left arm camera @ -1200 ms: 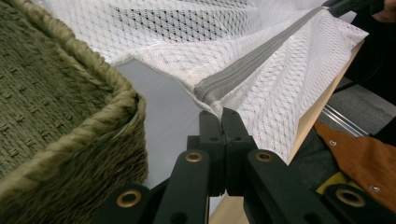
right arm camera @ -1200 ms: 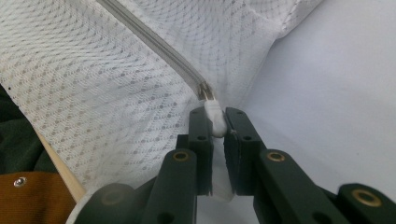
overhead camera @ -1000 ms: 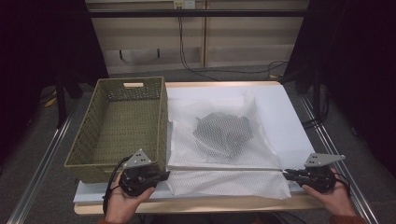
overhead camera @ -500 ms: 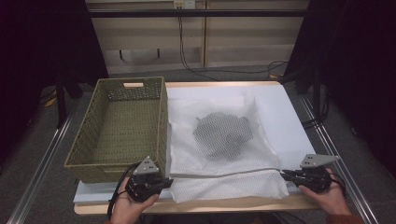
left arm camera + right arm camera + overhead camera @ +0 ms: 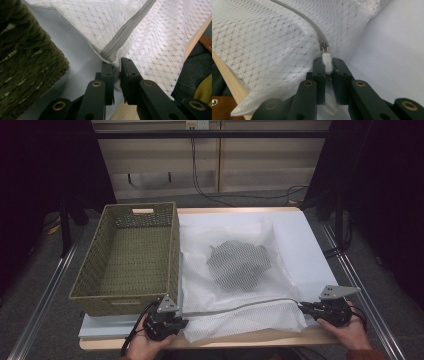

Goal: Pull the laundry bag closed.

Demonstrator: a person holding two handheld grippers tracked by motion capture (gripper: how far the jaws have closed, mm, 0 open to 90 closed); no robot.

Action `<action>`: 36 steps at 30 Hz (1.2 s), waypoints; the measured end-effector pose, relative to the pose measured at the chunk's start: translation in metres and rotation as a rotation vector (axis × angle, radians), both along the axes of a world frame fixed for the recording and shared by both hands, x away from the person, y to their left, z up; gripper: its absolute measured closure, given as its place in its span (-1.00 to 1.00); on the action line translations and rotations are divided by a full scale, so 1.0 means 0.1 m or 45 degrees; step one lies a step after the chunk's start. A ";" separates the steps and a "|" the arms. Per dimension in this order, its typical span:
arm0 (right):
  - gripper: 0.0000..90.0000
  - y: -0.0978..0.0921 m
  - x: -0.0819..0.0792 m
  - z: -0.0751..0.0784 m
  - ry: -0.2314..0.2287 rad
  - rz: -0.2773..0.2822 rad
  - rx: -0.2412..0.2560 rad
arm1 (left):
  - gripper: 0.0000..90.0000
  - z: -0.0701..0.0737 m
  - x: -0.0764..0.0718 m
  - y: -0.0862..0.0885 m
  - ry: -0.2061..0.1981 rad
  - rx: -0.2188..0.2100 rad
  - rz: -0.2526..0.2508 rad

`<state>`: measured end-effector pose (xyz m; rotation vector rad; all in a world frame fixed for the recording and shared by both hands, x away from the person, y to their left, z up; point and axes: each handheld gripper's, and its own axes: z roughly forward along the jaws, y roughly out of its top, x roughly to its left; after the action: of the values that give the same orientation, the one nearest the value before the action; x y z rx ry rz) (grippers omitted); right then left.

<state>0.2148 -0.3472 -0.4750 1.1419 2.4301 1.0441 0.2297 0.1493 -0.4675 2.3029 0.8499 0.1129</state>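
Woven green basket (image 5: 131, 257) sits at the left, beside the white mesh bag (image 5: 240, 270) spread on the table (image 5: 310, 245). My left gripper (image 5: 181, 322) has its jaws clamped on the bag's near-left corner at the zipper (image 5: 125, 37) end. Near right, my right gripper (image 5: 303, 307) pinches the white zipper pull (image 5: 327, 62).

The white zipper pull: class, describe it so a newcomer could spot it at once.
Find the white mesh bag beside the woven basket. Follow its grey zipper to the right end. There the right tongs pinch the white zipper pull, solid plastic amid netting.
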 end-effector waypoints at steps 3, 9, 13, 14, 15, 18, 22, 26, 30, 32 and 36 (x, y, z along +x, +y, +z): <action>0.76 -0.01 -0.01 0.00 0.003 -0.024 0.015 | 0.59 0.01 -0.01 -0.01 -0.021 0.004 0.007; 0.46 0.01 -0.03 0.04 -0.006 -0.052 0.036 | 0.21 0.12 -0.11 0.07 -0.096 -0.089 0.038; 0.35 -0.01 -0.05 0.10 -0.033 -0.060 0.112 | 0.07 0.19 -0.20 0.16 -0.127 -0.192 0.086; 0.30 0.00 -0.06 0.11 -0.040 -0.069 0.116 | 0.04 0.20 -0.23 0.19 -0.125 -0.233 0.103; 0.25 0.00 -0.08 0.13 -0.057 -0.077 0.135 | -0.02 0.22 -0.25 0.21 -0.136 -0.244 0.120; 0.10 -0.01 -0.12 0.16 -0.081 -0.108 0.182 | -0.14 0.29 -0.31 0.28 -0.229 -0.254 0.169; -0.01 -0.05 -0.17 0.20 -0.130 -0.141 0.244 | -0.33 0.33 -0.36 0.40 -0.243 -0.359 0.232; -0.10 -0.09 -0.26 0.23 -0.172 -0.184 0.323 | -0.53 0.37 -0.43 0.49 -0.299 -0.387 0.301; -0.17 -0.14 -0.35 0.27 -0.210 -0.219 0.370 | -0.64 0.40 -0.52 0.48 -0.342 -0.364 0.294; -0.21 -0.15 -0.40 0.28 -0.232 -0.233 0.379 | -0.67 0.41 -0.58 0.49 -0.367 -0.358 0.285; -0.25 -0.18 -0.54 0.32 -0.282 -0.268 0.415 | -0.69 0.41 -0.64 0.52 -0.396 -0.382 0.304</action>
<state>0.1612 -0.3649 -0.4434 1.2682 1.9709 1.4463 0.1658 0.2018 -0.4262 1.8392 0.9066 0.4093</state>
